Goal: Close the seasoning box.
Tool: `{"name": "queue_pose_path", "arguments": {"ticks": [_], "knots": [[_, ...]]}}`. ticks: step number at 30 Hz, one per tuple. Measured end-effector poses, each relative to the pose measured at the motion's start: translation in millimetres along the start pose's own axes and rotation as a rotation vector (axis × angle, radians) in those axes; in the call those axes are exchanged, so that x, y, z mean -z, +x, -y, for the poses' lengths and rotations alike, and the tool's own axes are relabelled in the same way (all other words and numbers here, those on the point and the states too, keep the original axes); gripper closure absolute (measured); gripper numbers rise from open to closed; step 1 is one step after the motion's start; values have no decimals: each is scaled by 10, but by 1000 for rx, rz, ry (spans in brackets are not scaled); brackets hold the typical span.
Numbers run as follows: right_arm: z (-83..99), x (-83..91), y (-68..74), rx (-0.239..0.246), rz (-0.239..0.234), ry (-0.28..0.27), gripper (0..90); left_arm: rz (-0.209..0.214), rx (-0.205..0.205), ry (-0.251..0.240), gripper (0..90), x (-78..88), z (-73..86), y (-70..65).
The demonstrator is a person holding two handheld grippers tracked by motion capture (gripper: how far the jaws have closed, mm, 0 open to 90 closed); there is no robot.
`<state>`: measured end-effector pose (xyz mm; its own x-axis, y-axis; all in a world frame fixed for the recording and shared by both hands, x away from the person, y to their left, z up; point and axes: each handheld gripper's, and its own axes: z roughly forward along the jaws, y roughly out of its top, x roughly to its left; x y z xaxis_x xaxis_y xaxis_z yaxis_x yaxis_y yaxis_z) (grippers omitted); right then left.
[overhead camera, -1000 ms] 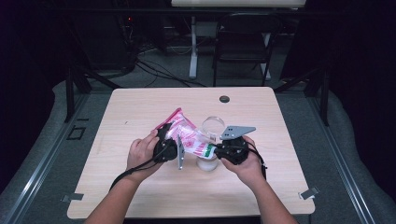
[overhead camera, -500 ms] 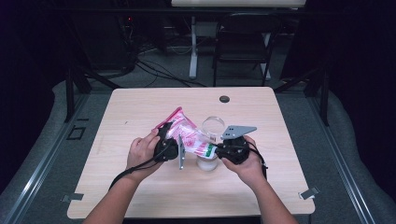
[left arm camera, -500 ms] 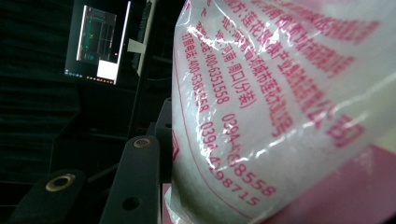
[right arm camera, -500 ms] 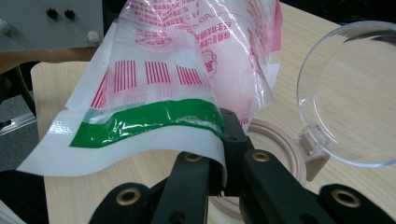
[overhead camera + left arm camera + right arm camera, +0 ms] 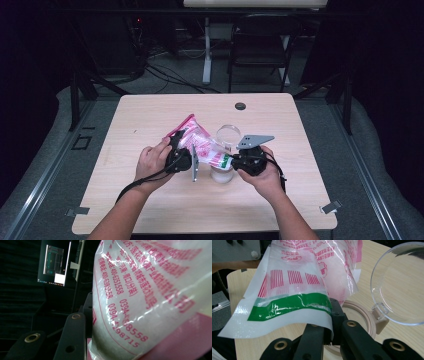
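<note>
Now the right gripper (image 5: 329, 340) jaws pinch the bag's (image 5: 294, 287) edge; left gripper (image 5: 181, 156) jaws clamp its body.

Clear bag (image 5: 312, 272) with pink print, green stripe; black tongs (image 5: 329, 337).

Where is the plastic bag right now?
The plastic bag hangs mid-table in the high view, held between the left gripper and right gripper, its lower end over the open jar.

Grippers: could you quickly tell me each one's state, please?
Left gripper: closed on the bag.
Right gripper: closed on the bag's edge.
</note>
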<state>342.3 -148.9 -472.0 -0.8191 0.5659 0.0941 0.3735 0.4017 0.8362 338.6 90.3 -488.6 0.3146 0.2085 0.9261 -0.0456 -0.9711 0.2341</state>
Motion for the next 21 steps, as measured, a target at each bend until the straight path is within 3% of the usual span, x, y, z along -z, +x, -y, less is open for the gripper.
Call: {"name": "queue_pose_path", "arguments": {"ticks": [21], "knots": [[43,-73,-9,-8,1,23,900,-23,-29,3,639,3,11,-18]]}}
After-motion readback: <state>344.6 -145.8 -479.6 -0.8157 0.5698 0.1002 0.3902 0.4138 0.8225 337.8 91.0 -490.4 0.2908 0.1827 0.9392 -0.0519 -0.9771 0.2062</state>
